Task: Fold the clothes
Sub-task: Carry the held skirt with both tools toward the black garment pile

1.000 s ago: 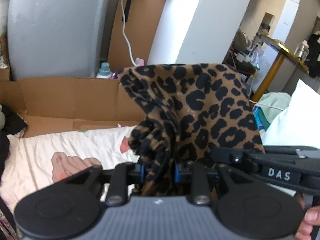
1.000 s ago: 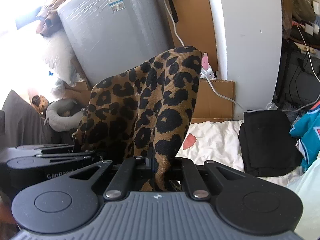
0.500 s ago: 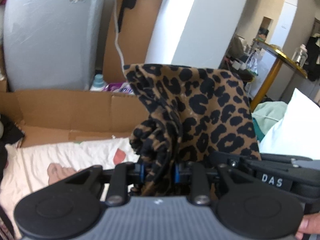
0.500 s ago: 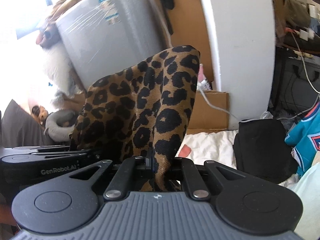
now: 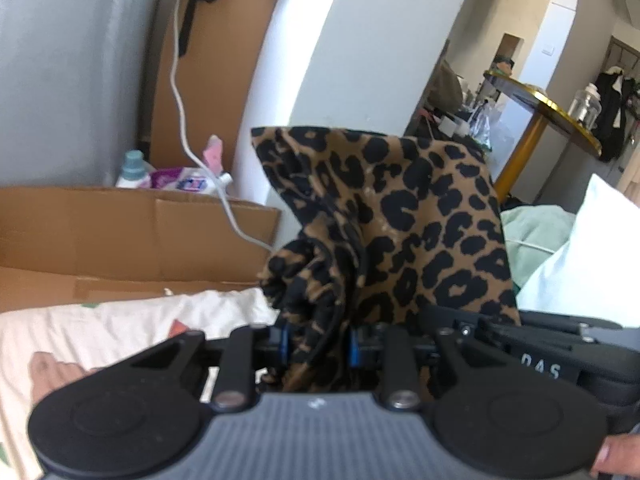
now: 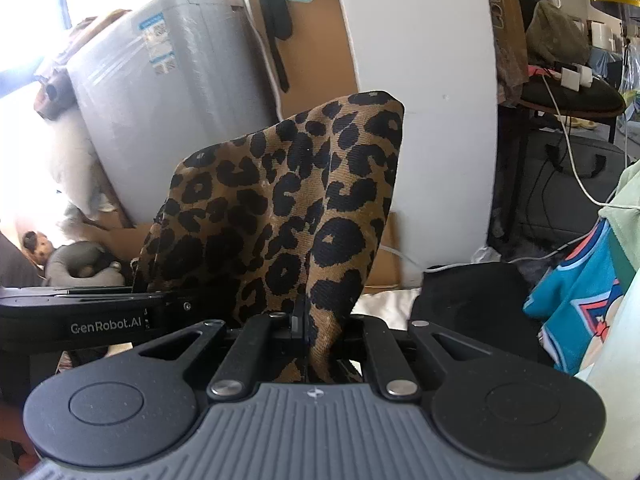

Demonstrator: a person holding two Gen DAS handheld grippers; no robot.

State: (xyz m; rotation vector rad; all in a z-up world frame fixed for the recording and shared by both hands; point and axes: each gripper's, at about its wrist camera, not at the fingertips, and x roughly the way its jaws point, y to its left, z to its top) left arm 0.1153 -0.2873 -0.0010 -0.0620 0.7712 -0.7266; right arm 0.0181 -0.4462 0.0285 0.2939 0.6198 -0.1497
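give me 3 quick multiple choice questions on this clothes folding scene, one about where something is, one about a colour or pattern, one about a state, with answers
1. In the right wrist view, where does the folded black garment lie?
A. right of the held cloth, on the bed
B. on top of the grey wrapped appliance
C. between the jaws

2. What pattern is the cloth held by both grippers?
A. blue stripes
B. leopard print, brown with black spots
C. plain white

3. What state is the left gripper in?
A. wide open, nothing between its jaws
B. out of view
C. shut on a bunched part of the cloth

Answers: 1 A, it sits on the white bedding beside the cloth, next to a teal jersey. 2 B, the spots show in both views. 3 C, bunched fabric fills the gap between the blue pads; the right gripper pinches it too.
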